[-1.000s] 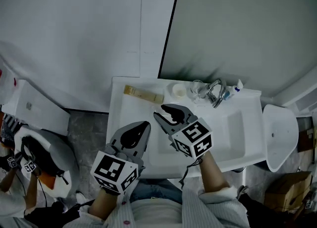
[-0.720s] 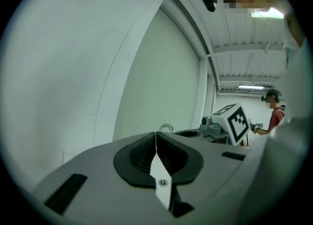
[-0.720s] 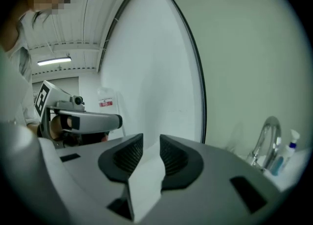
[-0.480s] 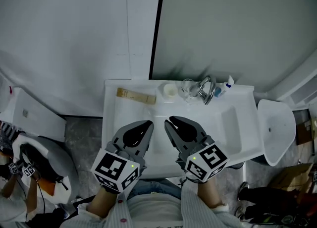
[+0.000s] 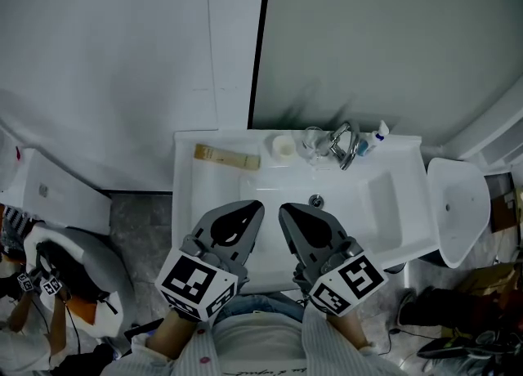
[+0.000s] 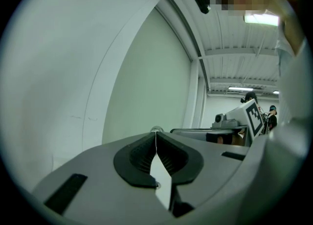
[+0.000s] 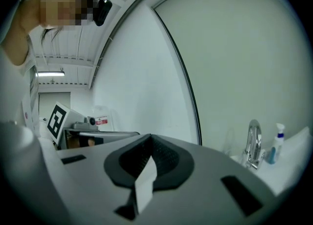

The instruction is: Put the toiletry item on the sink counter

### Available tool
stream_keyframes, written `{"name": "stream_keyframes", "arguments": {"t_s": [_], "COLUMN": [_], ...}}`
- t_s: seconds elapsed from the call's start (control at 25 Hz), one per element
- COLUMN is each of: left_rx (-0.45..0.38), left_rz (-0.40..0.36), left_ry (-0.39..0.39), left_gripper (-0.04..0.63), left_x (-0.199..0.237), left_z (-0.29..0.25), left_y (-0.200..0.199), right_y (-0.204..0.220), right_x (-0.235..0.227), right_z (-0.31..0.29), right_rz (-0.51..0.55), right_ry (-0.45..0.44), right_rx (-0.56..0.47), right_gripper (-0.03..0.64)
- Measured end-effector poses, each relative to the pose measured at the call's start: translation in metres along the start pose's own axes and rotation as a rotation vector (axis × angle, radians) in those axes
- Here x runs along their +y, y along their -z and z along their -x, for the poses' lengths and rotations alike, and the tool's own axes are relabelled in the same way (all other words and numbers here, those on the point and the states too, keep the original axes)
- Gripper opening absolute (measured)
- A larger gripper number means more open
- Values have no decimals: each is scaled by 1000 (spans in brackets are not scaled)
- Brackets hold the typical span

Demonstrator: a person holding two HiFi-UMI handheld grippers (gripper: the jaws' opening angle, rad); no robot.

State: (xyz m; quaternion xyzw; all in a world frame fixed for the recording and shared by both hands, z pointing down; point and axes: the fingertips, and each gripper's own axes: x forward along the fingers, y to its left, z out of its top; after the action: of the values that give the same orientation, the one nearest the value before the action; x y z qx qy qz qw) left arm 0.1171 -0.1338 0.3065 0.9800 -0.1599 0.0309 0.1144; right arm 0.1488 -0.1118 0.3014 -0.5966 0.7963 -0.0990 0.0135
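A tan, oblong toiletry item [image 5: 227, 156] lies flat on the back left part of the white sink counter [image 5: 189, 194]. Nothing touches it. My left gripper [image 5: 252, 208] hovers over the counter's front edge, jaws shut with nothing between them; its pads also meet in the left gripper view [image 6: 156, 132]. My right gripper [image 5: 288, 212] hangs beside it over the basin's front, jaws shut and empty, and the right gripper view shows the same [image 7: 150, 136]. Both grippers stay well short of the tan item.
Along the counter's back stand a small white cup [image 5: 283, 148], a clear glass [image 5: 311, 141], a chrome faucet [image 5: 343, 145] and a small blue-capped bottle [image 5: 378, 138]. The drain [image 5: 315, 200] lies in the basin. A white toilet [image 5: 458, 207] is right; a crouched person [image 5: 57, 284] is at the lower left.
My right gripper has shut from wide open and drawn back toward my body, away from the basin's middle. The left gripper has barely shifted. The head view's framing has moved slightly.
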Motion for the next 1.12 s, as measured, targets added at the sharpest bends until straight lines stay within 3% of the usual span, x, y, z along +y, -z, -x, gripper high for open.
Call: {"name": "stream_keyframes", "arguments": {"t_s": [0.52,1.12], "left_rx": [-8,0], "left_rz": [17,36], "left_ry": [23,35], "left_gripper": [18,18], "left_x": [-5,-3], "left_z": [0,9], "left_y": [3,10], "right_y": [19,23], "right_x": [-3,7], "right_z": [-1,-6], "right_rz": [12,-1], "right_ry": [19,7], "right_rx": [92,111], "right_gripper": [9,9]}}
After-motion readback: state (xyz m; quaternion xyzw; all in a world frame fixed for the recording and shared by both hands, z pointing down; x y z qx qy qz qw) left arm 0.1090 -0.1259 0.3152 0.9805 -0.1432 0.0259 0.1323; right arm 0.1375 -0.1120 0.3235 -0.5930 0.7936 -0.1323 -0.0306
